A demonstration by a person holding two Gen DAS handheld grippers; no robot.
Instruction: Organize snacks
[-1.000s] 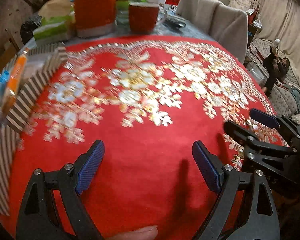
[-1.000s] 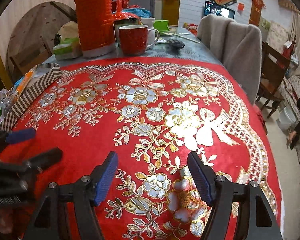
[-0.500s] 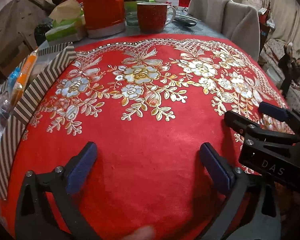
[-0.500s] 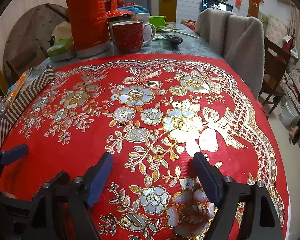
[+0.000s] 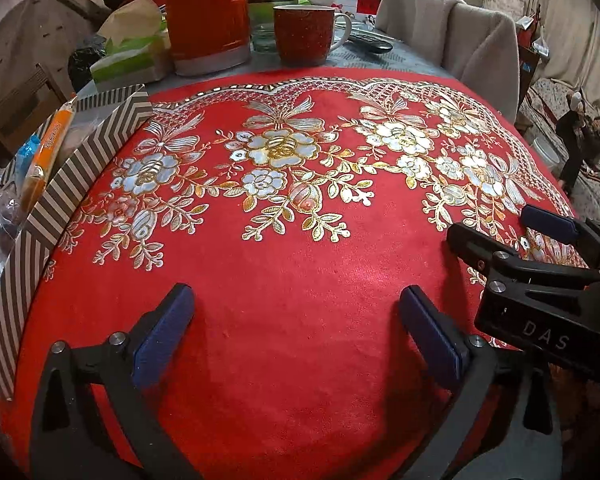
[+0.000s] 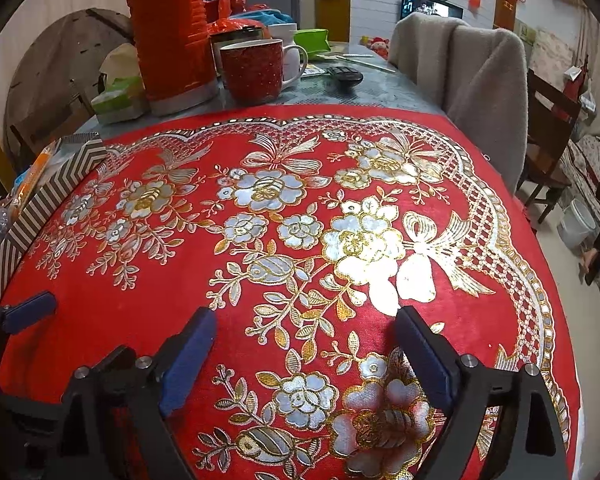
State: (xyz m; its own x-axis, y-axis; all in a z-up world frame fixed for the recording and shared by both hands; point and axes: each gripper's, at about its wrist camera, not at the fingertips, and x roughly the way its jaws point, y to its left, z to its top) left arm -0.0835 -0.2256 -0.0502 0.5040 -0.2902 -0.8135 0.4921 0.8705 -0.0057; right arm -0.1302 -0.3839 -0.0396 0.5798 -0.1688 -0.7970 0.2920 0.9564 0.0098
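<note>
A striped chevron box (image 5: pixel 52 200) stands at the left edge of the red floral mat (image 5: pixel 300 280). It holds several snack packs, among them an orange one (image 5: pixel 46 148) and a blue one (image 5: pixel 26 152). The box also shows in the right wrist view (image 6: pixel 40 196). My left gripper (image 5: pixel 296 332) is open and empty over the near part of the mat. My right gripper (image 6: pixel 304 352) is open and empty just to its right; it also shows in the left wrist view (image 5: pixel 540 256). No snack lies on the mat.
Behind the mat stand a tall red container (image 5: pixel 204 12), a red mug (image 5: pixel 304 32), a green tissue pack (image 5: pixel 128 56) and a remote (image 6: pixel 344 74). A chair draped in grey cloth (image 5: pixel 460 40) stands at the far right of the table.
Both grippers have drawn back a little toward the near edge of the mat and stayed open. The far objects show more fully. Nothing was taken hold of.
</note>
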